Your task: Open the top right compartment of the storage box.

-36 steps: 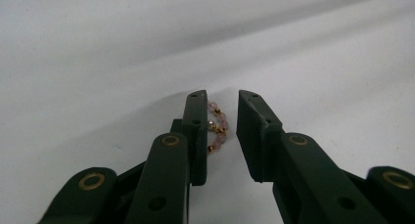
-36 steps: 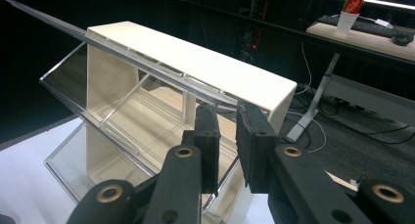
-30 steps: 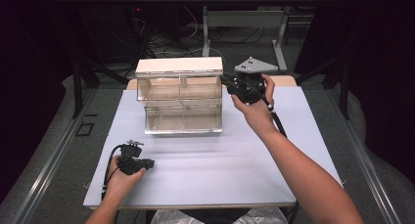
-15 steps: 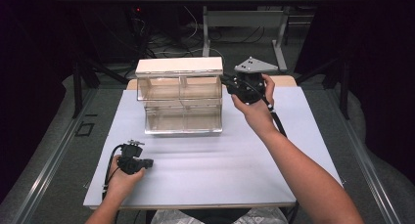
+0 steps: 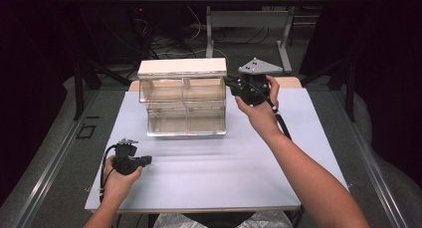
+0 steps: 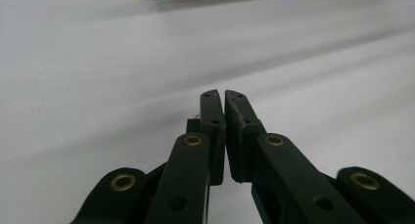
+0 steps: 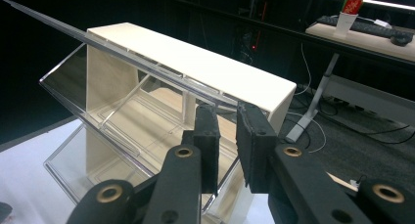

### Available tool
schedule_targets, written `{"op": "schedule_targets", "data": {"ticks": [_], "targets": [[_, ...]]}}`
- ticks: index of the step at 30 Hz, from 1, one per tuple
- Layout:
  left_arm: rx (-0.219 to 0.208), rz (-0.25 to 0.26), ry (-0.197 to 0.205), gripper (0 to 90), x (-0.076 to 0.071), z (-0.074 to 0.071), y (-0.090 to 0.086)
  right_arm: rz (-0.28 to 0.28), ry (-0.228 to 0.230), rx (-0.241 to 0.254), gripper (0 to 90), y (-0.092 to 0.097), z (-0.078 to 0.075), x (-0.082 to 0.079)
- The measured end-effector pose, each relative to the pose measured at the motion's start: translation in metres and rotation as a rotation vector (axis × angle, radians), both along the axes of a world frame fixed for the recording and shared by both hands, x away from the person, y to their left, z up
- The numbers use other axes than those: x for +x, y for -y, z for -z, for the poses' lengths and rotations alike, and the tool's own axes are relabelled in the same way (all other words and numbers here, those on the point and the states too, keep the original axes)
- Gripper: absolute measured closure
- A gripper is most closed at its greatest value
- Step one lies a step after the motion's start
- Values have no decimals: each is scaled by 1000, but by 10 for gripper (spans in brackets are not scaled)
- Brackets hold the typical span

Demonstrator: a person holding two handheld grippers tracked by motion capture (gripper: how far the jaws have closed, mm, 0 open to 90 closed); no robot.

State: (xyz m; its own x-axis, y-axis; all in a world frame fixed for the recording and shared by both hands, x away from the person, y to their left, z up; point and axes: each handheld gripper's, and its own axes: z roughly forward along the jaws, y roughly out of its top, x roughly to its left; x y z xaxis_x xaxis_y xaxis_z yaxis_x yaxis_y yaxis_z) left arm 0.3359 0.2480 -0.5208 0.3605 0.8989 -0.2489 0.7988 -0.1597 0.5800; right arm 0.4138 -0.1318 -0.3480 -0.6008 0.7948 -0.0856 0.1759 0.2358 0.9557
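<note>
High view: one clear two-tier bin cabinet [image 5: 183,99] with a white top stands at the far middle of the desk [image 5: 224,178], and two grippers are present. Right gripper [image 5: 230,83], at the cabinet's upper right corner, has its fingers pinched on the upper tier's clear flap edge [image 7: 147,62]. Left gripper [image 5: 147,160] rests near the front left edge, fingers clenched on nothing, with bare desk between.

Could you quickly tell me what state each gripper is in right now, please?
Left gripper: shut on nothing, low over the white table.
Right gripper: jaws nearly closed on the clear flap of the storage bin; actual contact cannot be told.
</note>
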Motion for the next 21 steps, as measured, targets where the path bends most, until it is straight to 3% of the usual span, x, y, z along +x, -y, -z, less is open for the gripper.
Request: {"op": "schedule_targets", "data": {"ticks": [12,21], "targets": [[-70,-27,80,876,-5,-15,-8,-1,1,8,795,0,0,0],[-101,-18,124,877,-7,-26,-5,-1,6,10,795,0,1,0]]}}
